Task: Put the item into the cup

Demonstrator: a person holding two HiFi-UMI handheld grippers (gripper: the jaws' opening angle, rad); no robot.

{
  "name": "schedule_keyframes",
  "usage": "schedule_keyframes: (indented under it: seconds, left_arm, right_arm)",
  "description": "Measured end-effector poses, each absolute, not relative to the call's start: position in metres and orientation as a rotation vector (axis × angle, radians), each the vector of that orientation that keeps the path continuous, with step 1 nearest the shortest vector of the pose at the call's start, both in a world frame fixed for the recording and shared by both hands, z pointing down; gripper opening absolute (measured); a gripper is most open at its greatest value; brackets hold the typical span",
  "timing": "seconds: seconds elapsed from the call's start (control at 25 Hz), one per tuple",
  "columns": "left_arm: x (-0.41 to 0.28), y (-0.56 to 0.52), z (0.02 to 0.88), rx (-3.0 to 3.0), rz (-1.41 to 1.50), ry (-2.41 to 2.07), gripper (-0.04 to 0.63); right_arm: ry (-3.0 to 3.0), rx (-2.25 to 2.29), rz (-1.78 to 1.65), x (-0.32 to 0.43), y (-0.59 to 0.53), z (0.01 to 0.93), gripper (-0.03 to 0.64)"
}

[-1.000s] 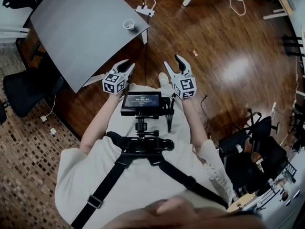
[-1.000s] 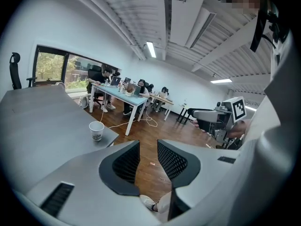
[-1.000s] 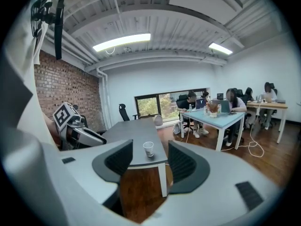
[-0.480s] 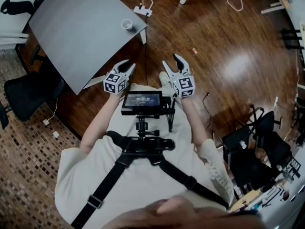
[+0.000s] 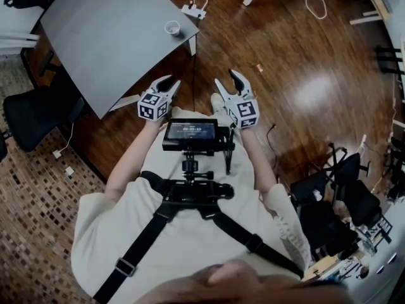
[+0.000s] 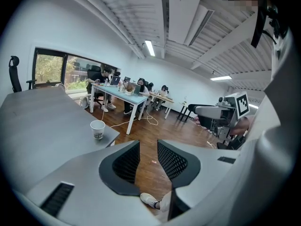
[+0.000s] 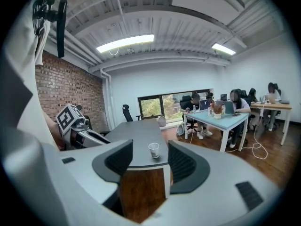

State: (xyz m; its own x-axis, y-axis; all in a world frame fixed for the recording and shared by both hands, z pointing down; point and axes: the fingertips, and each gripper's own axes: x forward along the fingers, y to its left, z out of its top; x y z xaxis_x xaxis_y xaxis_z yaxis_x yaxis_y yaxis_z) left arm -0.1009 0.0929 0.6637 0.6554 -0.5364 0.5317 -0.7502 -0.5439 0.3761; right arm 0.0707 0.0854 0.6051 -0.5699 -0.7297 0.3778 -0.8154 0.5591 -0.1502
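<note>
We stand beside a grey table (image 5: 95, 43) with a gripper in each hand, both held out in front of the chest. The left gripper (image 6: 148, 150) has its jaws parted with nothing between the pads; through the gap we see only wooden floor (image 5: 304, 43) and a small reddish item (image 6: 154, 162) lying on it, too small to make out. The right gripper (image 7: 150, 166) is likewise spread and empty. A white paper cup (image 7: 154, 150) shows through its gap, but far off. The cup stands upright on the table, close to the corner, well apart from both grippers. From the head view the reddish item lies on bare floor beyond the right gripper, away from the table. A small monitor (image 5: 190, 133) sits on the chest rig just behind the grippers.
</note>
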Motion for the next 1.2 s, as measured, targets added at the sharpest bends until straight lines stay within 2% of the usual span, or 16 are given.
schedule_keyframes:
  seconds: [1.2]
  left_arm:
    - [-0.095,0.100,0.667,2.280,0.492,-1.000,0.114]
  right_arm:
    - [-2.528,1.195,0.422,0.058,0.088,0.606,0.247]
